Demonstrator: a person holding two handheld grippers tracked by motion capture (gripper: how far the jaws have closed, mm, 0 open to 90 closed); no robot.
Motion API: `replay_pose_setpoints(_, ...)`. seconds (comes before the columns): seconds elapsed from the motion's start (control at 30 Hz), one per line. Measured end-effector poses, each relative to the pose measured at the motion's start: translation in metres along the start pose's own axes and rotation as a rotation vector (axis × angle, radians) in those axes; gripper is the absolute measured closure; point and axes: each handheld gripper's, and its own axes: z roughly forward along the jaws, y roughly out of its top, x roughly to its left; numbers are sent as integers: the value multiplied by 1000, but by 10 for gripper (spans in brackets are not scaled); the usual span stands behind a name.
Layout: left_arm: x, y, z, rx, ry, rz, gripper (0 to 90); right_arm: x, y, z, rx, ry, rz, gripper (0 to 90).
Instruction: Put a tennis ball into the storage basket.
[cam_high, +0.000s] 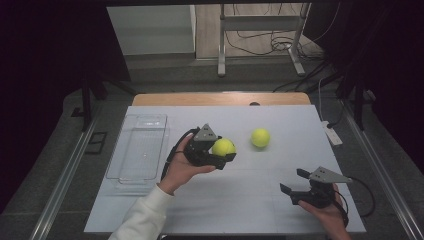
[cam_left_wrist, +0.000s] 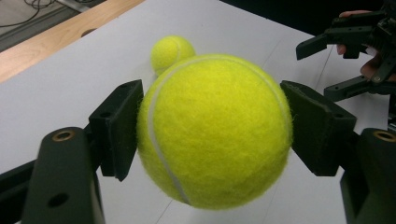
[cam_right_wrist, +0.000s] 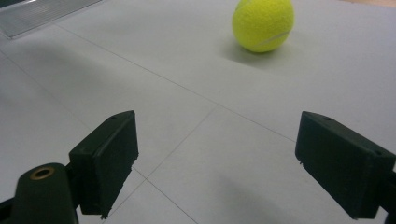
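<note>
My left gripper (cam_high: 224, 150) is shut on a yellow-green tennis ball (cam_high: 223, 146), which it holds a little above the white table near its middle. In the left gripper view both black pads (cam_left_wrist: 119, 128) press the held ball (cam_left_wrist: 215, 130) from either side. A second tennis ball (cam_high: 260, 137) rests on the table just to the right and slightly farther back, also seen behind the held one (cam_left_wrist: 172, 52). My right gripper (cam_high: 293, 180) stands open low at the front right with nothing between its jaws (cam_right_wrist: 224, 158). The second ball (cam_right_wrist: 264, 23) lies ahead of it.
A clear plastic tray (cam_high: 123, 150) lies along the table's left side, and its corner shows in the right gripper view (cam_right_wrist: 42, 14). The white table top (cam_high: 240, 205) ends in a wooden strip (cam_high: 220, 98) at the back. A stand and cables sit on the floor beyond.
</note>
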Motion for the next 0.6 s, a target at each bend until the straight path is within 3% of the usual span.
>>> replay_pose_setpoints(0.6,12,2,-18,-67,29,-32,265,-1,-1,0,2,-6,0,138)
